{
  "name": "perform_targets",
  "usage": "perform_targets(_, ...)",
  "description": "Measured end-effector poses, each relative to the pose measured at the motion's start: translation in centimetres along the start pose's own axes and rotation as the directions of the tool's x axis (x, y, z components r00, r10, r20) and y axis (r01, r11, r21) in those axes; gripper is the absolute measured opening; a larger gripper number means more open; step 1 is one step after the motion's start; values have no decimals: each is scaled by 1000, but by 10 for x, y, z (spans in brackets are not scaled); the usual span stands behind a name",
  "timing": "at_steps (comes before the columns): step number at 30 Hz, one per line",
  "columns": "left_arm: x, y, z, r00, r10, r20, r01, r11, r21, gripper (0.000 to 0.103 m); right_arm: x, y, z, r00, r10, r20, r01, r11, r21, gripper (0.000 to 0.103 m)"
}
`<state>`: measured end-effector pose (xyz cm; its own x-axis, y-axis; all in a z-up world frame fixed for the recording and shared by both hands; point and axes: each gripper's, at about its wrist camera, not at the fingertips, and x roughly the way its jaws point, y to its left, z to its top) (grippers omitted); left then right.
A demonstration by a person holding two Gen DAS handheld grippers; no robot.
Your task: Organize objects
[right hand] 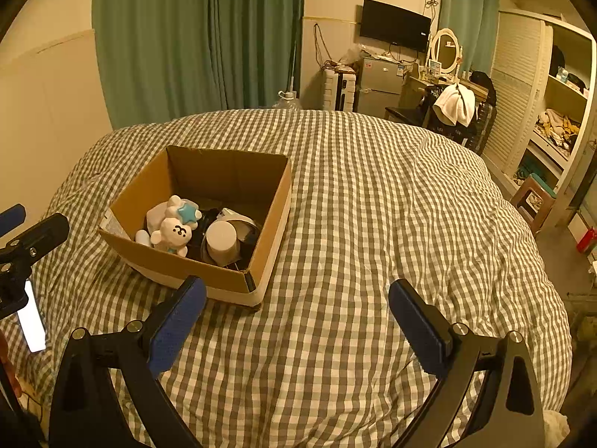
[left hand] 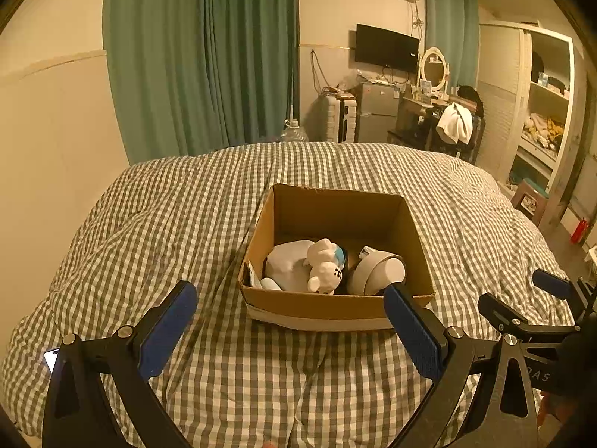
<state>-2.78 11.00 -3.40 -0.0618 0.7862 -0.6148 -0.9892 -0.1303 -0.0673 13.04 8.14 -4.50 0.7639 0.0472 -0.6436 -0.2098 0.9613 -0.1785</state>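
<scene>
Box (left hand: 337, 308) just ahead; both jaws wide.

One cardboard box (right hand: 209, 186) on one bed with a checked cover (right hand: 354, 224). In the box: one white plush toy (right hand: 173, 229) with a blue star, one white roll of tape (right hand: 224, 240), one pale rounded item (left hand: 289, 265) beneath the toy, kind unclear; further dark contents too hidden to count. One lit phone (right hand: 31, 321) on the cover. Two claws (left hand: 291, 321) (right hand: 296, 321), each with two blue pads. Two green curtains, one wall television, one oval mirror.
</scene>
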Motion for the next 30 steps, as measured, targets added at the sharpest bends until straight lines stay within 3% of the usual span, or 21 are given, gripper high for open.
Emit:
perform_targets(15,-6,-5,-1,1000,-16,4,16,1000,-5,103,-8,0,-3,1000,5,2,-5,1000,-14,99)
perform_targets(19,-6,-3,0,1000,19,5,-19,1000,-6,103,-11,0,-4,1000,2,6,-2,1000,-25,99)
perform_targets(30,-3,1,1,1000,30,0,-30,1000,3,103,-10,4,3,1000,7,10,-6,999,-45,99)
